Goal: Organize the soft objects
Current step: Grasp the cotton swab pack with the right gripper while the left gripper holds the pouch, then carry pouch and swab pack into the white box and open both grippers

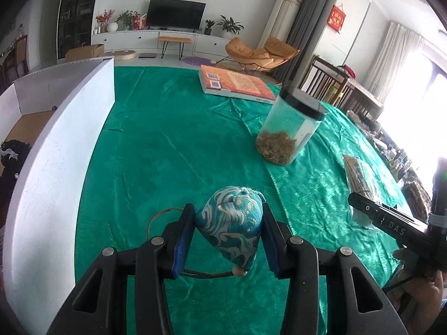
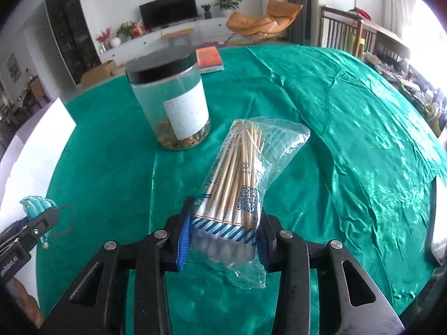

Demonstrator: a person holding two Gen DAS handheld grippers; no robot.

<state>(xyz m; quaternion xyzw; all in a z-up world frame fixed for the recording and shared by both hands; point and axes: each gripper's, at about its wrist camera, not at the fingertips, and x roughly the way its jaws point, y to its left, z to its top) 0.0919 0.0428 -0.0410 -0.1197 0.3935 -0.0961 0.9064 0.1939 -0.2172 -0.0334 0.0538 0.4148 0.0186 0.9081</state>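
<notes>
The left tool clenched the blue brocade pouch between its pads, above the bench. The right tool gripped the cotton-swab packet, which pointed toward one o'clock.

Bright lounge — television, orange chair

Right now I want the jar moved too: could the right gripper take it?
Probably not: the right gripper is already clamped on the cotton swab packet. The jar stands unobstructed beyond it.
</notes>
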